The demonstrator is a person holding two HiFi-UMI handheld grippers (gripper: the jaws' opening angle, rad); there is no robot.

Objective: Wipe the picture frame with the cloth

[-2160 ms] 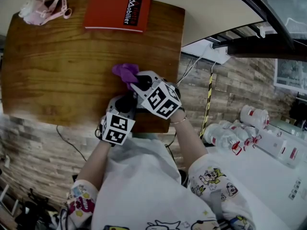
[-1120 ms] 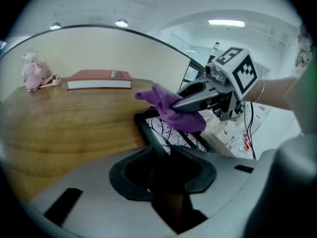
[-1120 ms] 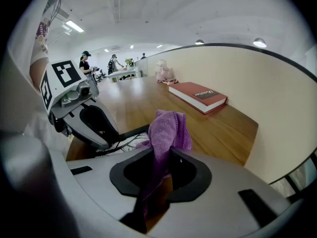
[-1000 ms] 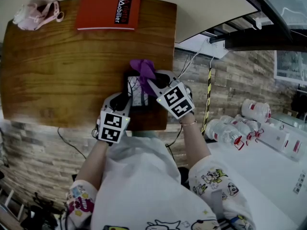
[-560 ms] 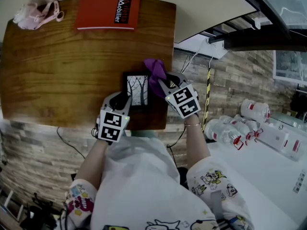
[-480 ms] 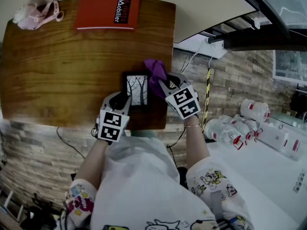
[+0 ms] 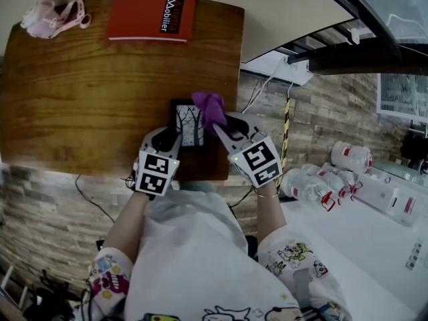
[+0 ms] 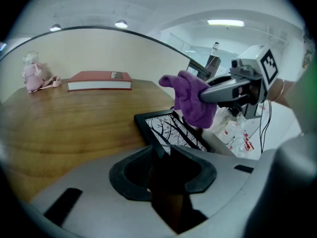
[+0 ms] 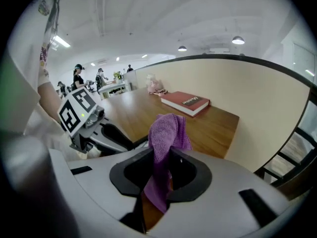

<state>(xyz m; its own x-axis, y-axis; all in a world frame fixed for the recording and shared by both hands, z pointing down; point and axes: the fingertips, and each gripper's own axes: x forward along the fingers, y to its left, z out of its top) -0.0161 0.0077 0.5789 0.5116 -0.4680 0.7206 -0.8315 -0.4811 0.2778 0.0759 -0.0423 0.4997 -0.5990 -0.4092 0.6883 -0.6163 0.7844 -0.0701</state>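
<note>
A small black picture frame [image 7: 188,126] with a tree print lies tilted near the wooden table's [image 7: 93,92] front right corner. My left gripper [image 7: 175,139] is shut on its near edge [image 8: 166,142]. My right gripper [image 7: 221,127] is shut on a purple cloth [image 7: 209,108], which sticks up out of its jaws [image 9: 166,129]. In the left gripper view the cloth [image 8: 192,99] hangs over the frame's [image 8: 171,129] far right corner; whether it touches the glass I cannot tell. The right gripper [image 8: 233,86] comes in from the right.
A red book [image 7: 152,15] lies at the table's far edge, and a pink soft toy [image 7: 53,15] sits at the far left corner. The table's right edge runs just beside the frame. Several plastic bottles [image 7: 334,169] lie on the floor at right.
The right gripper carried the cloth from the frame's far edge across to its right side, then rose and drew back a little. The left gripper and the frame stayed put.
</note>
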